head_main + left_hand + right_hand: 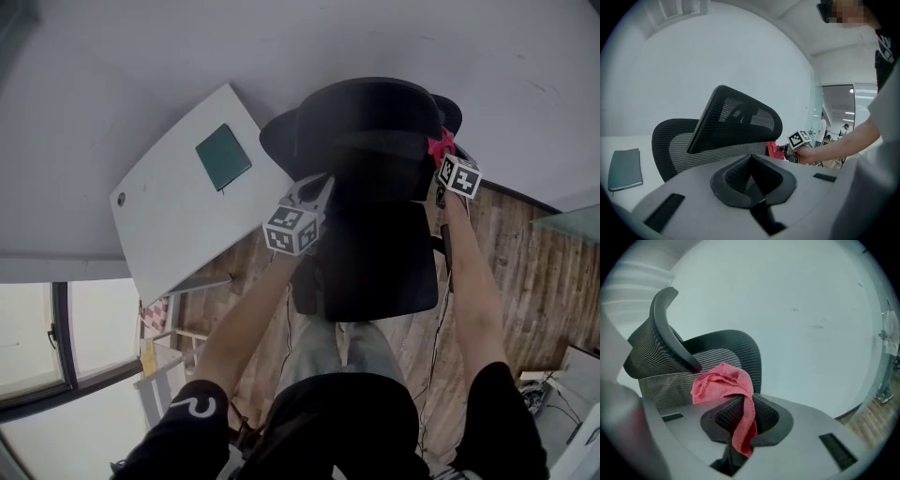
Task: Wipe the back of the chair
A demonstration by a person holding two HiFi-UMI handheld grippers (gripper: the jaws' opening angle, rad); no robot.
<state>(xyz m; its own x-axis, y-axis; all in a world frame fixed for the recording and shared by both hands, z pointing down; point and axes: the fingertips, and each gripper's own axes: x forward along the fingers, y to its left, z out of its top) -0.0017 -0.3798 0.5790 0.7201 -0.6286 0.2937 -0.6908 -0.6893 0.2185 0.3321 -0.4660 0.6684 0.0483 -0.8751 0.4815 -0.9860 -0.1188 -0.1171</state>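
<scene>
A black mesh office chair (375, 178) stands in front of me, its back (684, 145) and headrest (736, 117) facing the grippers. My right gripper (441, 155) is shut on a red cloth (723, 383), which bunches against the chair's mesh back (670, 380) near its upper right edge. In the head view the cloth (439, 145) shows just past the right marker cube. My left gripper (309, 192) hovers at the chair's left side, shut with nothing between its pads (751, 171). The right gripper (799, 140) and the cloth (774, 150) also show in the left gripper view.
A white desk (178, 197) with a dark green notebook (223, 157) on it stands left of the chair. Wooden floor (525, 272) lies below. A white wall is behind the chair. Glass partitions and distant people (843, 129) show at the right of the left gripper view.
</scene>
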